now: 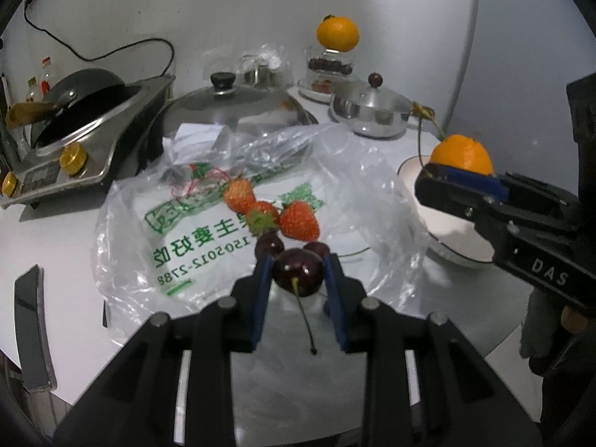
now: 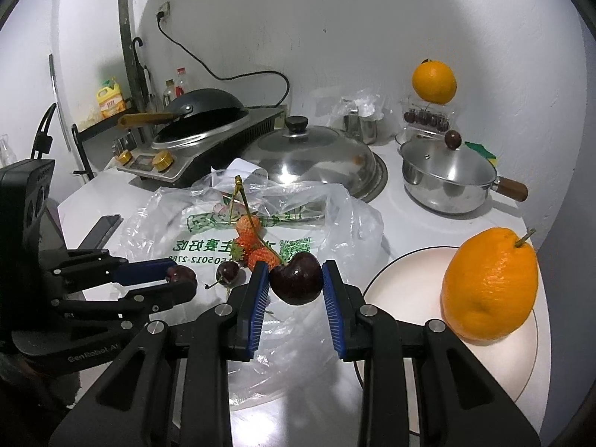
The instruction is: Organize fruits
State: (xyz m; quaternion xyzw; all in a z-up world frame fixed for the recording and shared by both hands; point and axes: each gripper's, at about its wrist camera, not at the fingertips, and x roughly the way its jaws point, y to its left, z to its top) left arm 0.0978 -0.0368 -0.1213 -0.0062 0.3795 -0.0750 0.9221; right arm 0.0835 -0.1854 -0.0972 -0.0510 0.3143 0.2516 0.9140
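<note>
Each claw grips a dark cherry: the left claw [image 1: 298,273] pinches one cherry [image 1: 298,275] above the plastic bag [image 1: 141,246], and the right claw [image 2: 295,279] clamps another cherry [image 2: 296,279] between bag and plate [image 2: 395,287]. On the bag lie three strawberries [image 1: 298,219] and seemingly two loose cherries [image 1: 269,244]. Only one orange [image 2: 488,287] sits on the plate, so most sorting remains.
</note>
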